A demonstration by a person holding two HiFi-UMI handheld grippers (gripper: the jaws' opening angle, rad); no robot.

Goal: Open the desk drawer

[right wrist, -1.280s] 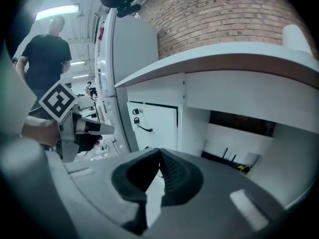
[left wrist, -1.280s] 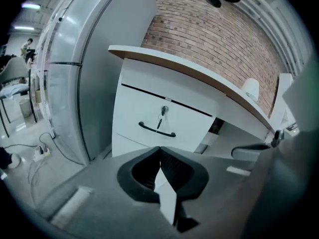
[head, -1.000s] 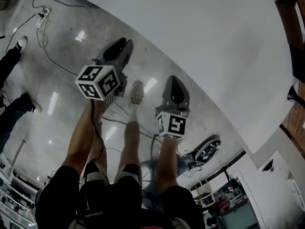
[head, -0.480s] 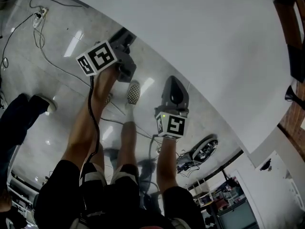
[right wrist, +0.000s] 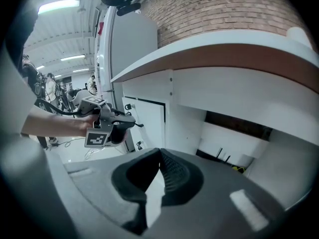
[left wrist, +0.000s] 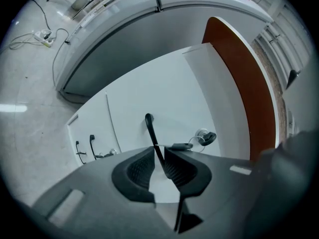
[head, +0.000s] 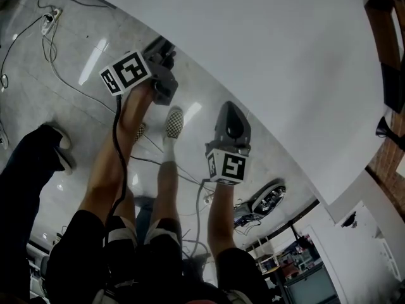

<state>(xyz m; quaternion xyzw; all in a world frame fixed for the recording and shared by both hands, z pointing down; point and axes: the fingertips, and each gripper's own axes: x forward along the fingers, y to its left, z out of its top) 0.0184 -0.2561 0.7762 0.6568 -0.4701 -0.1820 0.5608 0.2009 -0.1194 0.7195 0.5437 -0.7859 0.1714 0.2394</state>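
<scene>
One white desk has its drawer front under the top, straight ahead of the left gripper. Its jaws have just been closing and pinch the drawer's single black handle, long axis nearly upright in that view; the right gripper is clenched empty.

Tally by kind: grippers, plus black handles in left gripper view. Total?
Grippers: 2 (left gripper, jaws just closed onto the near handle; right gripper)
Black handles: 3 (near handle, two farther handles)
Total: 5
</scene>
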